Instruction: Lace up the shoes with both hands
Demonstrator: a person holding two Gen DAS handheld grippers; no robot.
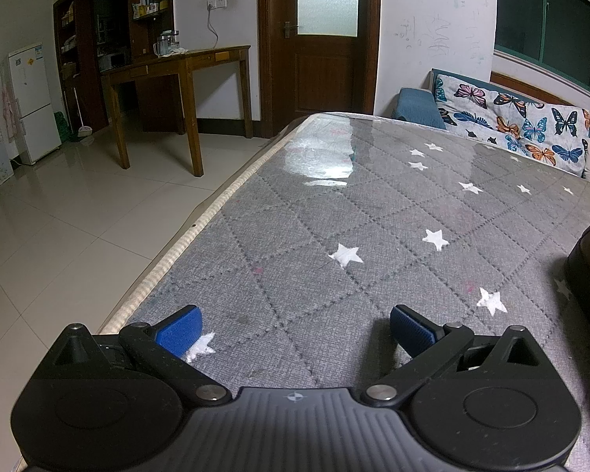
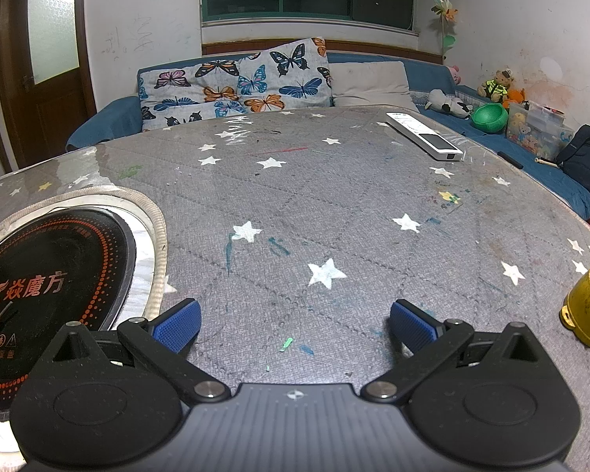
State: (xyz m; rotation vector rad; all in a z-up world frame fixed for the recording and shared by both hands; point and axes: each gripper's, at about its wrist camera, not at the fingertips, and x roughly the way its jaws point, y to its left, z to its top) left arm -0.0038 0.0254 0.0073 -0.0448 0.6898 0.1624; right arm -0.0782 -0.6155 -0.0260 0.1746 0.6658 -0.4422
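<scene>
grey tablecloth (image 2: 334,196) (white stars), perhaps quilted

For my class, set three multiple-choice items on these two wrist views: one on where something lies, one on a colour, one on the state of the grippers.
1. Where does the white remote control lie?
A. on the floor
B. on the star-patterned tablecloth, far right side
C. on the sofa

2. What colour are the finger pads of the right gripper?
A. blue
B. red
C. green

3. How do the left gripper and the right gripper stand?
A. both shut on a lace
B. one open, one shut
C. both open and holding nothing

Answers:
1 B: the remote rests on the cloth near its far right edge.
2 A: both ribbed pads show blue.
3 C: in each view the fingers are spread wide, with only cloth between them.
</scene>
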